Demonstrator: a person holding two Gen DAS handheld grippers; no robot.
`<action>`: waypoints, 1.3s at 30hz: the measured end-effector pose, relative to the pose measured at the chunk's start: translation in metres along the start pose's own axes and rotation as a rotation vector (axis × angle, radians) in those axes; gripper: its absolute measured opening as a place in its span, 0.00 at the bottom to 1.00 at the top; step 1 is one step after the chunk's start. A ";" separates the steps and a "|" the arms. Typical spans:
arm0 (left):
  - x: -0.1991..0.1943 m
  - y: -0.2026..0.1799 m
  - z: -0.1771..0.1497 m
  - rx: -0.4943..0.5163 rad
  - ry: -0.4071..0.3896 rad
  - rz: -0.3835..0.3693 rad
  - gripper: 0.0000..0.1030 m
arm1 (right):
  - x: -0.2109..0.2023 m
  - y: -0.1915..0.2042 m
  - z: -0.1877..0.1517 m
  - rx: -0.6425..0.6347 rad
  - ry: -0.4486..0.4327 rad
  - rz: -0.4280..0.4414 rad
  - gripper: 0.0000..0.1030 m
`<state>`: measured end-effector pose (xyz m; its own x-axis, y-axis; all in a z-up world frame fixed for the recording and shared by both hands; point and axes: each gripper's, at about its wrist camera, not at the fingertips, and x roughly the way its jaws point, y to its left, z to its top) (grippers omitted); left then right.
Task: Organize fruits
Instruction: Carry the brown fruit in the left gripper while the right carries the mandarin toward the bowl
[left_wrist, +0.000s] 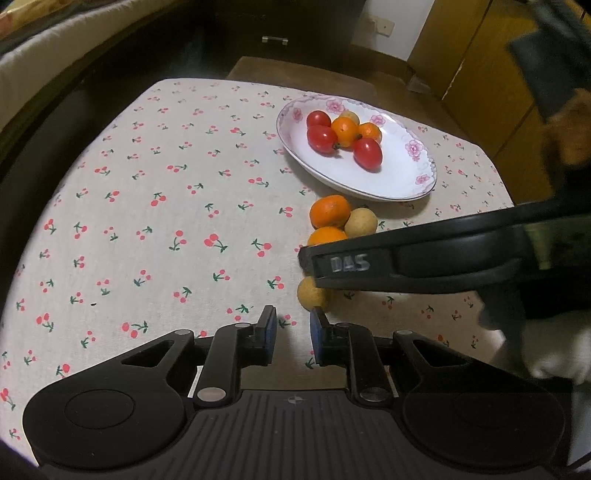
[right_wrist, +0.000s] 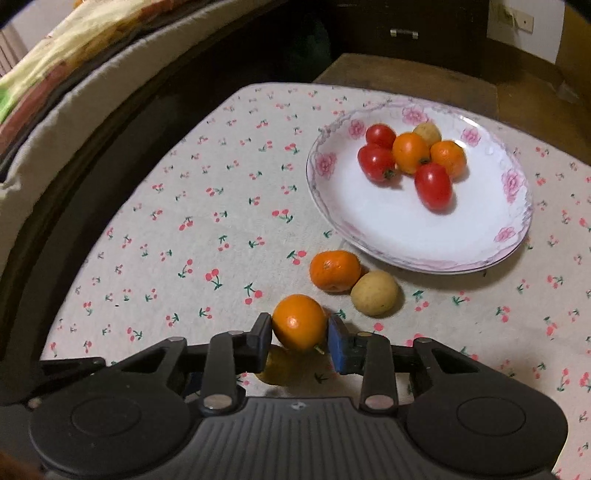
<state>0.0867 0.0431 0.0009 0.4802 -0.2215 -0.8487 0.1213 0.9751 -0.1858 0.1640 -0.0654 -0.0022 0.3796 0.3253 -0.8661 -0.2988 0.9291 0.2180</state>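
A table covered with a cherry-print tablecloth (right_wrist: 207, 229) holds a white oval plate (right_wrist: 388, 229) with pink flowers round its rim. The plate already carries six small fruits bunched toward its far side: three red tomatoes (right_wrist: 433, 186), two orange ones (right_wrist: 410, 152) and a pale yellow-brown one (right_wrist: 428, 132) at the back.

Four fruits are still off the plate. Just in front of its near rim, a mandarin (right_wrist: 334, 270) and a yellow-brown fruit (right_wrist: 375, 297) sit touching each other on the cloth. Nearer the camera, the right gripper (right_wrist: 300, 336) has an orange fruit (right_wrist: 299, 322) pinched between its two blue pads – one pad on each side. A shadow lies under it, but whether it has left the cloth cannot be told. In the left wrist view, one more yellow-brown fruit (left_wrist: 313, 294) lies on the cloth beneath the right gripper's dark body, just beyond the left gripper's tip.

The left gripper (left_wrist: 293, 325) hangs over the cloth near that fruit, its jaws drawn in almost as far as they go, with nothing between them.

By the look of it the job is a little over halfway – six fruits plated, one in the grip and probably bound for the plate, three left to gather from the table.
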 end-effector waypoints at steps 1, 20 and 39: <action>0.001 -0.001 0.000 0.001 0.000 0.000 0.26 | -0.005 -0.003 -0.001 0.005 -0.009 0.007 0.33; 0.024 -0.029 0.018 0.008 0.009 0.075 0.38 | -0.068 -0.073 -0.040 0.090 -0.067 0.005 0.32; 0.024 -0.041 0.012 0.055 0.034 0.103 0.31 | -0.053 -0.076 -0.050 0.073 -0.017 -0.018 0.32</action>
<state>0.1037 -0.0024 -0.0057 0.4630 -0.1184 -0.8784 0.1210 0.9902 -0.0697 0.1224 -0.1622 0.0047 0.3994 0.3112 -0.8623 -0.2275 0.9448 0.2356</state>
